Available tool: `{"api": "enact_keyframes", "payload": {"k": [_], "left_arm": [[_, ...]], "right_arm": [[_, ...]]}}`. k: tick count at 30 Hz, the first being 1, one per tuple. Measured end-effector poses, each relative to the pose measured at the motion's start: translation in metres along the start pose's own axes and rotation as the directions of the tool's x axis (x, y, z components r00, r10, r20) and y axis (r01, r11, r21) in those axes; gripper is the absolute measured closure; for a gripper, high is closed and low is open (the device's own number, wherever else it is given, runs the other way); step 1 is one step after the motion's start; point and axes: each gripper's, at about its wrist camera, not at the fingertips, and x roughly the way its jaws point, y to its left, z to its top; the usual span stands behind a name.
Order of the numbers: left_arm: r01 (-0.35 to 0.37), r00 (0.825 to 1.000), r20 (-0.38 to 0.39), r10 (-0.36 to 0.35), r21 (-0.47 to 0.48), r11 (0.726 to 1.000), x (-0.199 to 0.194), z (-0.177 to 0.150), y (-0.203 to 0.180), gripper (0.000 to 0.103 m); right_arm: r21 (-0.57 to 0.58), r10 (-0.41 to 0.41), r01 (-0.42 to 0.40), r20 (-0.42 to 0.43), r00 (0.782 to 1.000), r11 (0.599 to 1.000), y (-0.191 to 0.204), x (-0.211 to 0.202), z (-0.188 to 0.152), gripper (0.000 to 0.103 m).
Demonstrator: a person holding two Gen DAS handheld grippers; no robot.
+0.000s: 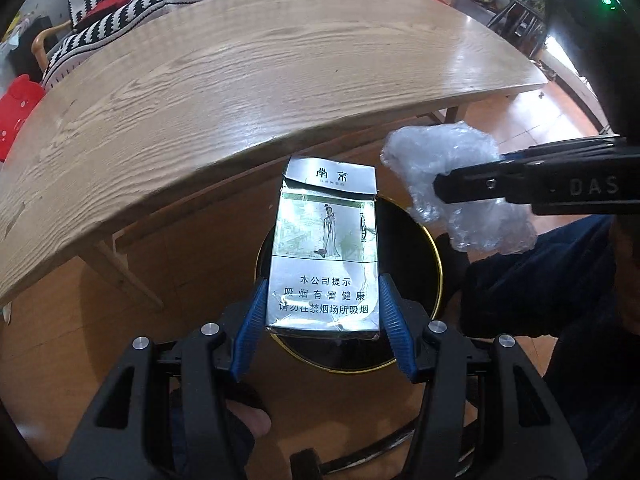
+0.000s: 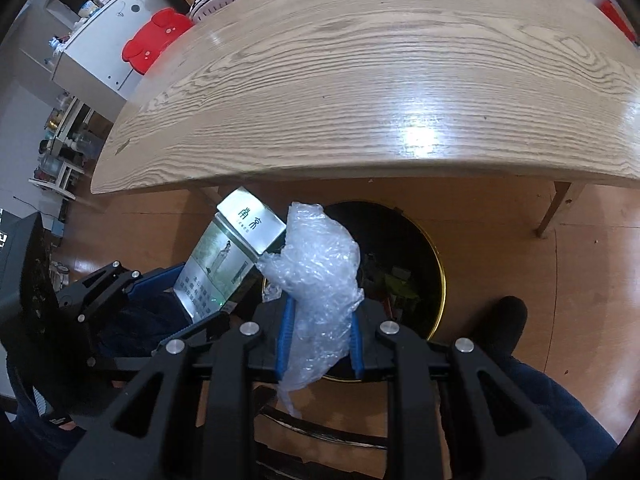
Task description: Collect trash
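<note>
My left gripper (image 1: 322,308) is shut on a silver cigarette pack (image 1: 326,248) with a torn lid, its blue pads pressing the pack's two sides. The pack hangs over a round black bin (image 1: 424,264) with a gold rim on the floor. My right gripper (image 2: 320,332) is shut on a crumpled wad of clear bubble wrap (image 2: 320,272), held above the same bin (image 2: 416,264), where some rubbish lies inside. In the left wrist view the right gripper (image 1: 440,190) reaches in from the right with the bubble wrap (image 1: 444,164). The pack (image 2: 232,256) shows left of the wrap.
A wooden table (image 1: 248,80) (image 2: 380,80) stands just beyond the bin, its near edge close above it. Striped cushions (image 1: 168,0) and a red stool (image 2: 156,36) lie behind. A person's dark-clad legs (image 1: 560,280) and shoe (image 2: 504,320) sit right of the bin.
</note>
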Motion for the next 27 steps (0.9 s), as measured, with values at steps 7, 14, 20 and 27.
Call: {"api": "enact_keyframes", "payload": {"k": [7, 14, 20, 27], "left_arm": [[0.002, 1.0, 0.004, -0.002, 0.014, 1.0, 0.005, 0.004, -0.004, 0.018], [-0.015, 1.0, 0.011, 0.015, 0.006, 1.0, 0.005, 0.004, -0.001, 0.018], [-0.031, 0.999, 0.036, 0.031, 0.0, 1.0, -0.001, 0.008, -0.001, 0.012], [-0.053, 0.991, 0.12, 0.052, -0.001, 0.999, -0.03, 0.023, 0.0, 0.008]], "right_arm": [[0.009, -0.018, 0.017, 0.019, 1.0, 1.0, -0.001, -0.004, 0.001, 0.035], [0.013, 0.0, -0.001, 0.028, 1.0, 1.0, -0.002, -0.008, 0.003, 0.034], [0.005, 0.011, -0.011, 0.064, 0.998, 1.0, 0.002, -0.018, 0.005, 0.024], [-0.018, -0.04, 0.045, 0.187, 0.982, 0.999, 0.009, -0.053, 0.018, 0.011]]}}
